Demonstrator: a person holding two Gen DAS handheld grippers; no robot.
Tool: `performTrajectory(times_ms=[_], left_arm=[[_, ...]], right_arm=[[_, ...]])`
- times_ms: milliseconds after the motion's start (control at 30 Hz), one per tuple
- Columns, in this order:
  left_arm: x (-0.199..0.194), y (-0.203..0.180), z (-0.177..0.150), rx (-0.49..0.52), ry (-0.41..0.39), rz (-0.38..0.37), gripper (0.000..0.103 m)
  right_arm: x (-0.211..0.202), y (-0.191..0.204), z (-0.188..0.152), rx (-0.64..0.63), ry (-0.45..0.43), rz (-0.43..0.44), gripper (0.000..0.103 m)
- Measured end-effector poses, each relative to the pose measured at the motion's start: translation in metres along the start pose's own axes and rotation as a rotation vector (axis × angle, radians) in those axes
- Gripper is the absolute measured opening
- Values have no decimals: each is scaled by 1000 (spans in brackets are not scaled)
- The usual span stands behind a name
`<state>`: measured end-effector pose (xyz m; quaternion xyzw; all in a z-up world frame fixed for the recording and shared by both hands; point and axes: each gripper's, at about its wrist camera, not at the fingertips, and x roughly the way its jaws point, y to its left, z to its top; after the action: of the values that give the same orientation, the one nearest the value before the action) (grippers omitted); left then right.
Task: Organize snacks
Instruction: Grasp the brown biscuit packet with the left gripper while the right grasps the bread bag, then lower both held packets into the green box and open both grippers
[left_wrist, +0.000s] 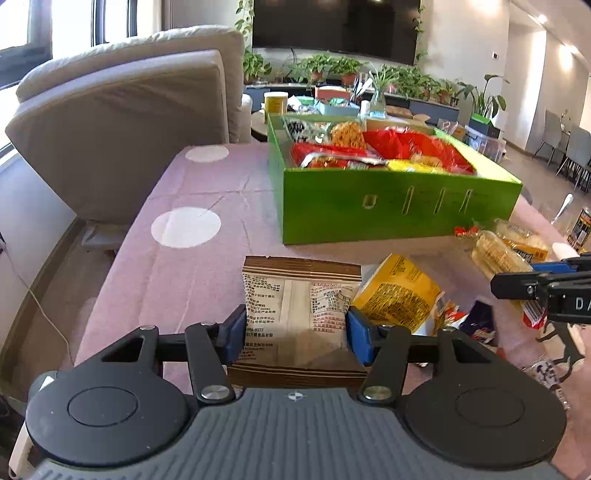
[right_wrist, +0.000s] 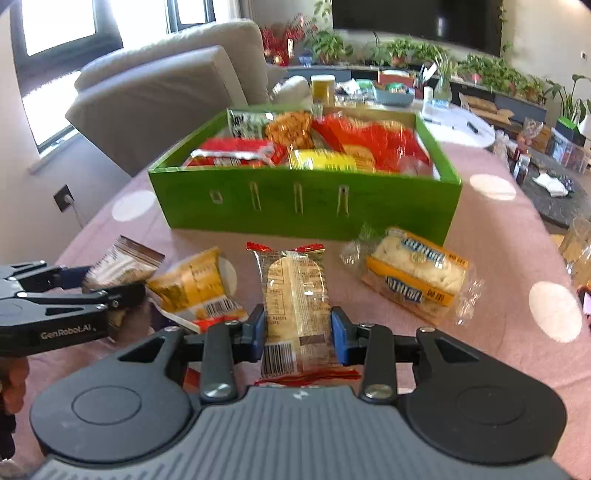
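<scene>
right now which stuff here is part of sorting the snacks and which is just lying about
Part of the job:
- green box, partly filled with snacks
- brown-striped packet in the left tool
- red-ended clear packet in the right tool
- yellow packet
- blue-lettered bread pack

Just lying about:
- sofa
- potted plants
- yellow jar
</scene>
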<state>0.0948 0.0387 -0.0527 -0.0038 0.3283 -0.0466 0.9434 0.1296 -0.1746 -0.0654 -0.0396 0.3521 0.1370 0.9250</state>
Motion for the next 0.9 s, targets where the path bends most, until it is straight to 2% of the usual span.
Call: performTrajectory(times_ms=[467, 667, 900], left_arm=[[-46, -19, 34, 25, -157, -43, 53], [-48, -26, 48, 34, -175, -67, 53], [-40, -23, 72, 13, -195, -76, 53]], right_arm=[[-38, -7, 38, 10, -162, 30, 65], [-37, -11, 67, 32, -197, 69, 65], [-24, -11, 89, 50, -215, 65, 65]])
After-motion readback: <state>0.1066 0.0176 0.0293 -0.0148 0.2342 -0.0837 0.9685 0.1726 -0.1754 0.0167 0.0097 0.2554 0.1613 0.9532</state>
